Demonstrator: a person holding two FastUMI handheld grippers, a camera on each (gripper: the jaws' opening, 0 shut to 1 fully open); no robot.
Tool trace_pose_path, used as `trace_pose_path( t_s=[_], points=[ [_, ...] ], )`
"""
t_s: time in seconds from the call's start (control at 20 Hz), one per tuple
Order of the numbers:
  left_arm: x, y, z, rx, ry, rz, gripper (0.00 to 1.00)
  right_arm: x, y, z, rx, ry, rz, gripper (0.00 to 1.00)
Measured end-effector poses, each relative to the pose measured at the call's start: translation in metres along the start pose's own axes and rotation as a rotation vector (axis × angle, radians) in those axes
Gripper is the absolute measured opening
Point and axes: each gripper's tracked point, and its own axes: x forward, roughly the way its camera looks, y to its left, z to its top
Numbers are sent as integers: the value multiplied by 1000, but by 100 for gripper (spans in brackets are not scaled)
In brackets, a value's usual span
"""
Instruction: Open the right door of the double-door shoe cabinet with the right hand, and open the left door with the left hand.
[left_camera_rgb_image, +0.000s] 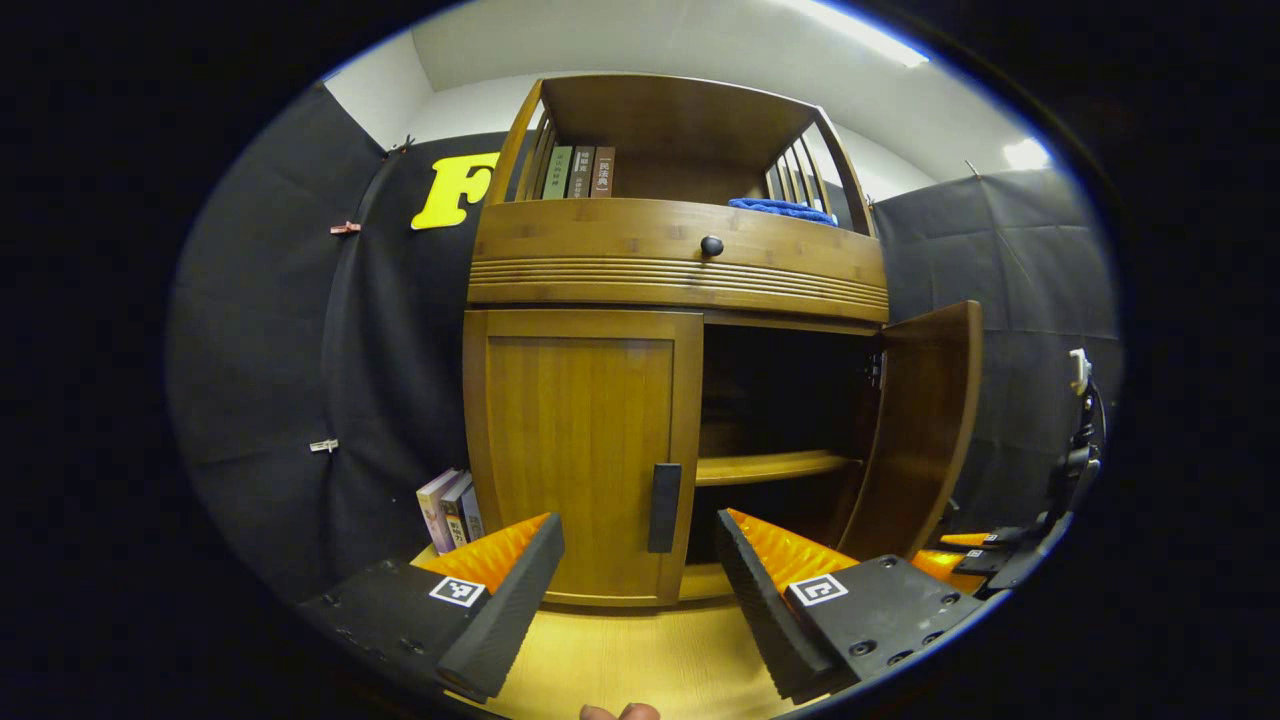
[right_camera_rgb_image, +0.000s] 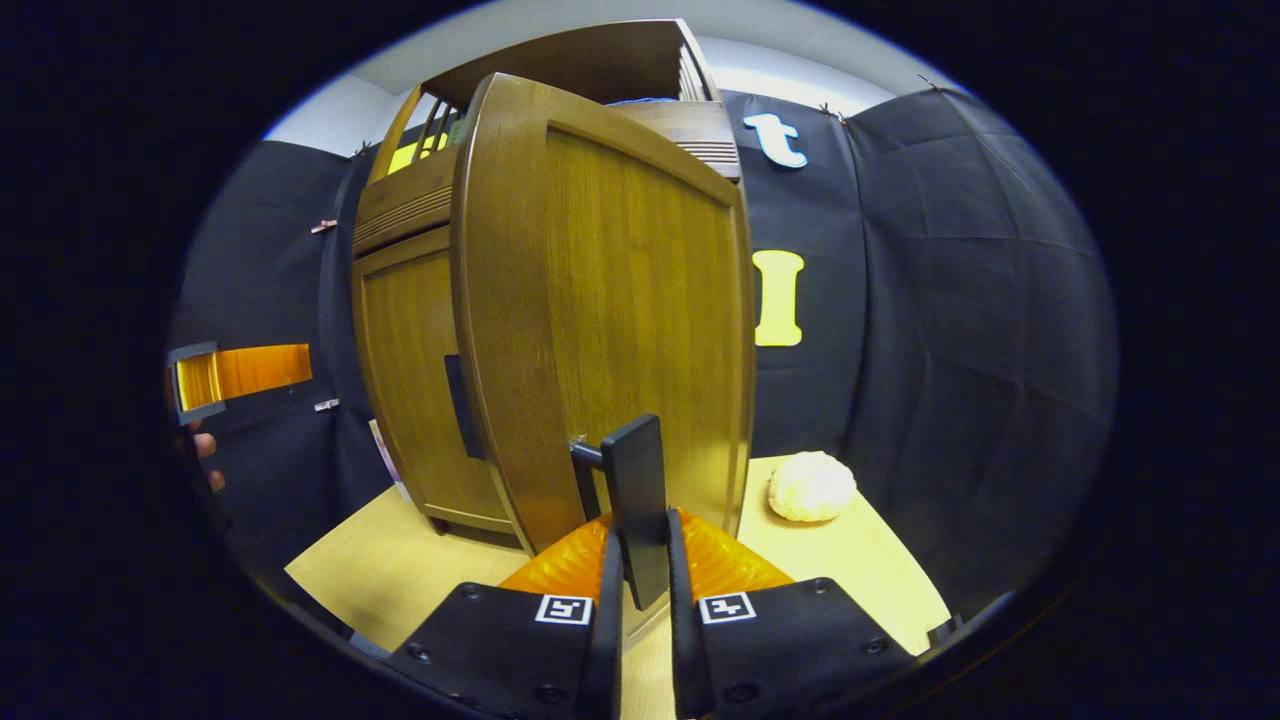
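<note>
Three books (left_camera_rgb_image: 580, 172) (upright) above closed left door (left_camera_rgb_image: 580, 455), blue cloth (left_camera_rgb_image: 782, 209) alongside.

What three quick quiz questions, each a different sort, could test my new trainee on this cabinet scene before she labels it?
1. True or false: the left door is closed.
2. What are the right tongs clamped on? A) drawer knob B) right door's handle C) a book
3. Fill in: the left tongs are ____ in front of the left door's handle.

Key: 1 true; 2 B; 3 open.
</note>
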Motion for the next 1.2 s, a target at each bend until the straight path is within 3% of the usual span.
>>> trace_pose_path(
  t_s=[0.4,1.0,1.1,1.15,1.2],
  points=[
    [5,-20,-2,-3,11,12,94,1,-14,8,-65,-22,22,23],
    [22,-45,-7,4,25,20,94,-5,-21,5,15,0,20,24],
    [28,-49,-9,1,29,21,94,-5,-22,6,20,0,20,17],
    [31,-51,-9,0,31,20,95,-5,-24,8,11,-8,15,22],
    [34,-53,-9,0,31,21,94,-8,-26,7,22,7,16,21]
  ],
)
